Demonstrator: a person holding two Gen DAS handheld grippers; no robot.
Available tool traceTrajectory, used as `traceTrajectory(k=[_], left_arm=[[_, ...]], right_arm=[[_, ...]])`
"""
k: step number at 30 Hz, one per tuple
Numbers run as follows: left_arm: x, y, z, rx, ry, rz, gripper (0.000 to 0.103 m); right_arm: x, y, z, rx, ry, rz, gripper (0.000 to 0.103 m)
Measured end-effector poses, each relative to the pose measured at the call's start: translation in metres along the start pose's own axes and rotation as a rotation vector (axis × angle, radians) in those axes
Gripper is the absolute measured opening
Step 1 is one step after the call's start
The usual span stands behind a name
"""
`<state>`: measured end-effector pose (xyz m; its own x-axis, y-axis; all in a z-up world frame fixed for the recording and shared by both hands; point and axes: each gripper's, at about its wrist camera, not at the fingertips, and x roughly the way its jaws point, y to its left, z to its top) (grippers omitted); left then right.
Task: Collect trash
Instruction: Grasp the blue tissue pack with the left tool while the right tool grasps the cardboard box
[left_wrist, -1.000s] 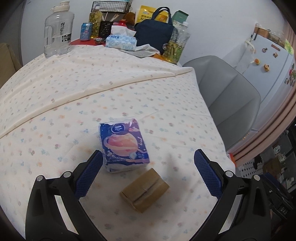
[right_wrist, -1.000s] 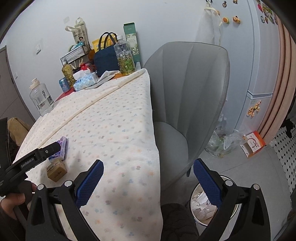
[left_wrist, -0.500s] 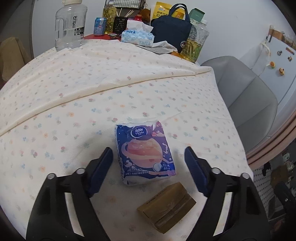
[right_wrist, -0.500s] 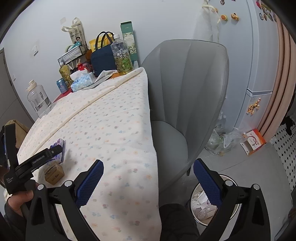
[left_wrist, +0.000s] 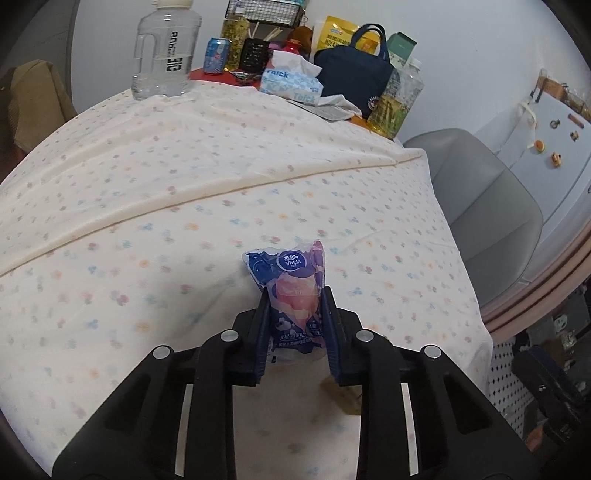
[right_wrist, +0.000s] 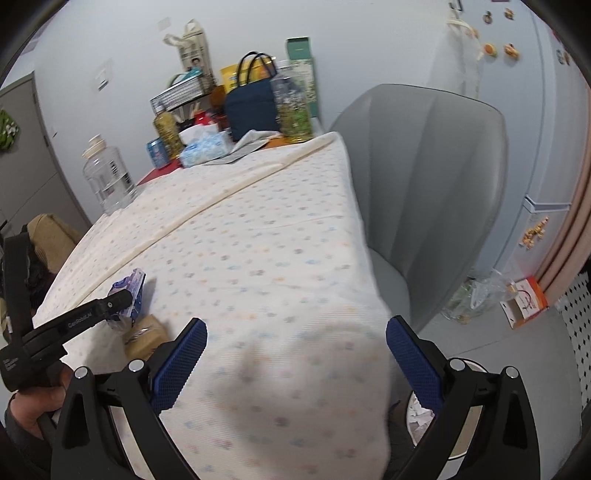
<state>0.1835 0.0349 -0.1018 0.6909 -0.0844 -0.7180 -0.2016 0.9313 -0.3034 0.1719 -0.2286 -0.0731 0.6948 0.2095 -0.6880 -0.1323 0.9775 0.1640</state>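
Tissue pack (left_wrist: 295, 295) sits pinched between the left gripper (left_wrist: 295, 325) pads, jaws having just closed on it, long axis running forward along the fingers. Right gripper (right_wrist: 295, 363) hangs wide, nothing in it. Trash bin (right_wrist: 458, 443) lies below right gripper's right finger, so the carry goes rightward. Cardboard box (right_wrist: 146, 338) remains just behind left gripper.

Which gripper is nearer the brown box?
Left. The left gripper, shut on the tissue pack, sits just above the brown box. The right gripper is open, off to the box's right over bare tablecloth.
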Motion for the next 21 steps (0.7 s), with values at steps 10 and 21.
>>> traceTrajectory(k=[10,21], left_arm=[[-0.036,0.038,0.002,-0.051,-0.059,-0.008,0.021],[-0.057,0.070,-0.003,-0.079,-0.098,0.028,0.021]], right_arm=[[0.009,0.059,-0.003,-0.091,0.021,0.077,0.095],[0.023,0.104,-0.009,-0.161,0.046,0.115,0.095]])
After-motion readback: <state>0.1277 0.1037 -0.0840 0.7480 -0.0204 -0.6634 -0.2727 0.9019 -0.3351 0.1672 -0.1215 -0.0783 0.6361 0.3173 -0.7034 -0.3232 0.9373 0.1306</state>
